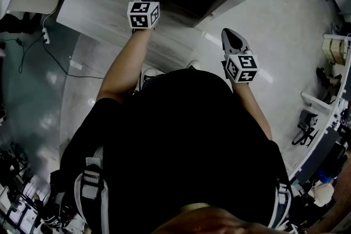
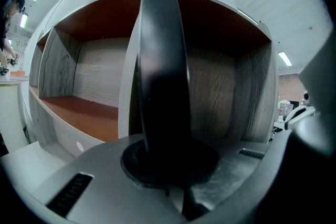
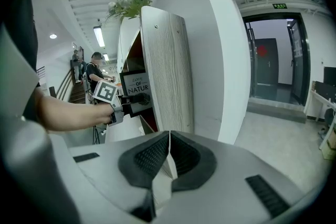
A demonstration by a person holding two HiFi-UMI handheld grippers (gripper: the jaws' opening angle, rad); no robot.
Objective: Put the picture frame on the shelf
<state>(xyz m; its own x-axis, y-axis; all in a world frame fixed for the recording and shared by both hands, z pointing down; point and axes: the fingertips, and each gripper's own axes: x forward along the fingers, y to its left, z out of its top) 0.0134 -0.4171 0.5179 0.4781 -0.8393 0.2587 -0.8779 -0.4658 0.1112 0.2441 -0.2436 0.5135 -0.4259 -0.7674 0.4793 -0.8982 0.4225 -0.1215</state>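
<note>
Here, the frame (image 2: 160,60) is clamped edge-on by the left gripper (image 3: 122,104), with the shelf (image 2: 84,115) just beyond its fingers; the right gripper (image 3: 169,136) is closed on nothing.

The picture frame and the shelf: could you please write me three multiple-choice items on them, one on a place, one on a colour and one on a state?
1. Where is the picture frame?
A. on the floor
B. between the jaws of the left gripper, at the open front of the shelf
C. lying on a desk

2. What colour is the bottom board inside the shelf?
A. blue
B. yellow
C. reddish brown

3. How do the jaws of the right gripper stand?
A. together, with nothing between them
B. wide apart
C. clamped on the frame

Answers: B, as the frame stands edge-on in the left gripper before the open shelf; C, as the left gripper view shows that board reddish brown; A, as the right gripper view shows its pads meeting on nothing.
</note>
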